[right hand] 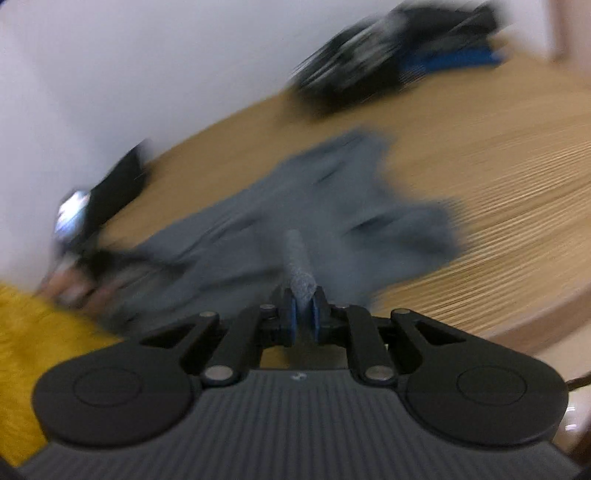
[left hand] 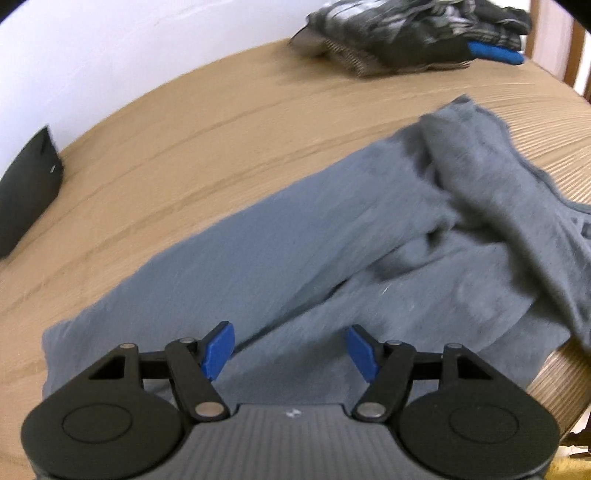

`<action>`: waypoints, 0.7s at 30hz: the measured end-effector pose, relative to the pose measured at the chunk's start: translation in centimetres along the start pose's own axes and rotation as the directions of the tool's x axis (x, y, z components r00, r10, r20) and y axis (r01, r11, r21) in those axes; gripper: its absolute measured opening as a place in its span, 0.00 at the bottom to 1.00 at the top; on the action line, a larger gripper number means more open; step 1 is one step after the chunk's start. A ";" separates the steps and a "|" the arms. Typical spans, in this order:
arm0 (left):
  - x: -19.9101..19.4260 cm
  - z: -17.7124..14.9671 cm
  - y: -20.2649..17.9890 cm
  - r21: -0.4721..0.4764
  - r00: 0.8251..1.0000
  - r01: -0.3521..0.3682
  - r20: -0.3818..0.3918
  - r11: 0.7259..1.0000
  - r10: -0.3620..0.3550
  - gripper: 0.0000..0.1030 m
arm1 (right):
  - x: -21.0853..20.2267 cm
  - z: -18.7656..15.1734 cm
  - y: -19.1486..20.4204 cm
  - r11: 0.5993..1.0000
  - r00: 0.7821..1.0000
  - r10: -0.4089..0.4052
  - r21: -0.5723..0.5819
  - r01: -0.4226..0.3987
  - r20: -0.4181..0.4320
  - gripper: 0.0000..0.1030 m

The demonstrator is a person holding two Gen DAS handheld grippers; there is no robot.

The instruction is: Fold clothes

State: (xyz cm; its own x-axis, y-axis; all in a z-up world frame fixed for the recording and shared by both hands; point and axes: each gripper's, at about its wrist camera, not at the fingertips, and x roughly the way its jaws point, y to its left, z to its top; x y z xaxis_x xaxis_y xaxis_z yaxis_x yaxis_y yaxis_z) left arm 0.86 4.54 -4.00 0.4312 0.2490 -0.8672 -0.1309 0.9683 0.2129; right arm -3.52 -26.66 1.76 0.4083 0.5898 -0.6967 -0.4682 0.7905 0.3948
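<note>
A grey-blue garment (left hand: 332,236) lies spread on the round wooden table (left hand: 184,140), its right part bunched and lifted. My left gripper (left hand: 291,350) hovers open over the garment's near edge, with no cloth between its blue pads (left hand: 219,349). In the right wrist view the picture is blurred. There my right gripper (right hand: 303,314) is shut on a pinched ridge of the grey garment (right hand: 303,206), which rises from the table to the pads.
A heap of dark and striped clothes with a blue piece (left hand: 417,33) sits at the table's far side. A black object (left hand: 29,188) stands at the left edge by the white wall. A yellow fuzzy thing (right hand: 40,350) and a hand (right hand: 74,284) show at left.
</note>
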 end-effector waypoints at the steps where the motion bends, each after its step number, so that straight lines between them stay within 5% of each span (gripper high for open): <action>1: 0.0 0.4 -0.3 0.017 1.000 -0.007 0.018 1.000 0.007 0.68 | 1.3 0.4 1.3 0.996 0.997 0.031 -0.077 -0.036 -0.065 0.17; 2: 0.0 0.8 -0.5 0.034 0.999 -0.015 0.037 0.999 0.014 0.68 | 2.5 0.8 2.7 0.986 0.991 0.054 -0.153 -0.073 -0.126 0.20; 5: 0.0 2.5 -0.8 0.042 0.996 -0.032 0.088 0.999 0.029 0.68 | 2.9 2.9 6.6 0.887 0.999 -0.010 -0.461 -0.012 -0.044 0.28; 7: 0.4 3.4 -0.9 0.022 0.996 -0.023 0.086 0.999 0.021 0.68 | 2.9 5.7 7.0 0.865 0.999 0.042 -0.501 -0.030 0.014 0.35; 11: 2.0 4.2 -1.2 -0.006 0.998 -0.028 0.064 1.000 0.028 0.68 | 6.2 10.9 5.0 0.943 0.991 0.077 -0.332 -0.035 0.113 0.36; 14: 3.1 4.3 -1.3 -0.018 0.998 -0.035 0.042 0.999 0.036 0.68 | 14.0 13.1 4.1 0.939 0.989 -0.109 -0.318 0.134 0.095 0.38; 18: 4.3 4.6 -1.1 -0.025 0.998 -0.052 0.024 0.998 0.053 0.68 | 20.3 13.9 3.6 0.923 0.980 -0.198 -0.330 0.196 0.027 0.35; 19: 4.7 4.7 -1.0 -0.025 0.998 -0.057 0.018 0.998 0.057 0.69 | 21.0 14.0 3.2 0.930 0.980 -0.200 -0.311 0.194 0.013 0.15; 21: 5.4 4.8 -0.7 -0.026 0.998 -0.068 0.002 0.997 0.068 0.70 | 20.0 13.8 2.2 0.963 0.983 -0.176 -0.200 0.183 0.051 0.06</action>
State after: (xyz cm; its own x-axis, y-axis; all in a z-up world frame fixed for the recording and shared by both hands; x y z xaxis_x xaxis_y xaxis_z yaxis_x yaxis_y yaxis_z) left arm 7.54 5.27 -6.67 0.4234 0.3143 -0.8497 -0.1827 0.9482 0.2597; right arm 14.44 -10.87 -3.09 0.5240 0.4488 -0.7239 -0.5323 0.8360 0.1329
